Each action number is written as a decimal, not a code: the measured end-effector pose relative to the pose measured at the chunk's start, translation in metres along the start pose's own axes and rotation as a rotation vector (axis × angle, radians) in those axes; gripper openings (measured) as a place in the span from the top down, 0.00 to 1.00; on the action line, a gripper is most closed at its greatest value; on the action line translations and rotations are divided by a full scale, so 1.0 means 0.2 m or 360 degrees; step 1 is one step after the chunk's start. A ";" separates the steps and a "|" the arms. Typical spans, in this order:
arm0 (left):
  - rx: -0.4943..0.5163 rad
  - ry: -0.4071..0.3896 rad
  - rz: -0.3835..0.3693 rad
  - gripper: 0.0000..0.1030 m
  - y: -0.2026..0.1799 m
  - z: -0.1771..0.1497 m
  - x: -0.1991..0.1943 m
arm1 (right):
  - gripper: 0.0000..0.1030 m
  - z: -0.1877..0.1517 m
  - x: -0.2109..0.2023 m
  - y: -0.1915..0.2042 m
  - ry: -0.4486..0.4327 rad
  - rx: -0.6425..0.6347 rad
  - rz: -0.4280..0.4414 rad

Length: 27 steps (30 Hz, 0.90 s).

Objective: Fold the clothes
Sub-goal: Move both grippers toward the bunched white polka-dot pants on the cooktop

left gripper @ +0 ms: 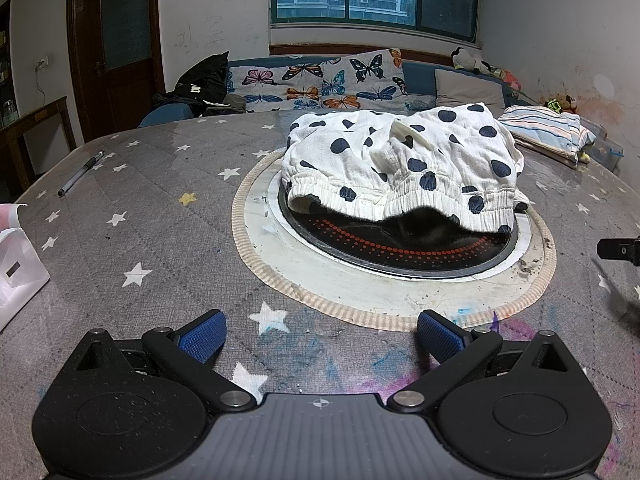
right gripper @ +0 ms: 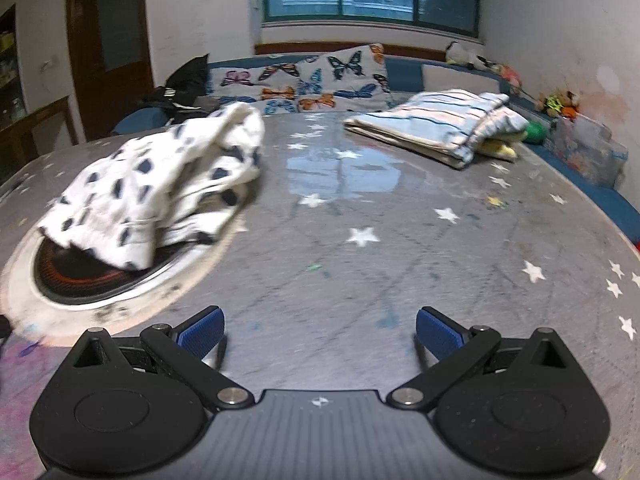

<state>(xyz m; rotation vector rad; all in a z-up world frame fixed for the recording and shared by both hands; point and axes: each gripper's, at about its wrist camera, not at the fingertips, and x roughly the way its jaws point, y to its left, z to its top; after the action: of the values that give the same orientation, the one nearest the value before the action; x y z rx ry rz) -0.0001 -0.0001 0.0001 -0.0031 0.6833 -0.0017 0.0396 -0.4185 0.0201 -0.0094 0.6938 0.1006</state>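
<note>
Item: white cotton garment with navy spots (left gripper: 400, 164), crumpled on the round black hob inset (left gripper: 400, 248) in my worktop (left gripper: 140, 240); my left gripper (left gripper: 320, 338) and right gripper (right gripper: 320, 334) gaped wide, empty; best pinched at the elastic hem.

Spotted garment (left gripper: 400, 164) heaped over round hob (left gripper: 400, 248); left gripper (left gripper: 322, 338) fingers (left gripper: 204, 336) spread, empty.

White crumpled cotton garment (left gripper: 404, 164) with navy spots; grey quilted table cover (left gripper: 160, 216) with white stars; black round hob (left gripper: 400, 244) ringed with red dots; folded pale cloth (right gripper: 440, 126) with blue stripes
</note>
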 end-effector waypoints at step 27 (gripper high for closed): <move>-0.0149 0.0069 0.0112 0.00 -0.08 0.10 -0.04 | 0.00 -0.01 -0.08 0.53 0.0034 -0.0197 0.0199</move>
<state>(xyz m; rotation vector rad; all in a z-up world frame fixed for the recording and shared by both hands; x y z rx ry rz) 0.0056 -0.0161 0.0202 -0.0689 0.7263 0.0980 0.0160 -0.3136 0.0305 -0.0860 0.7086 0.2635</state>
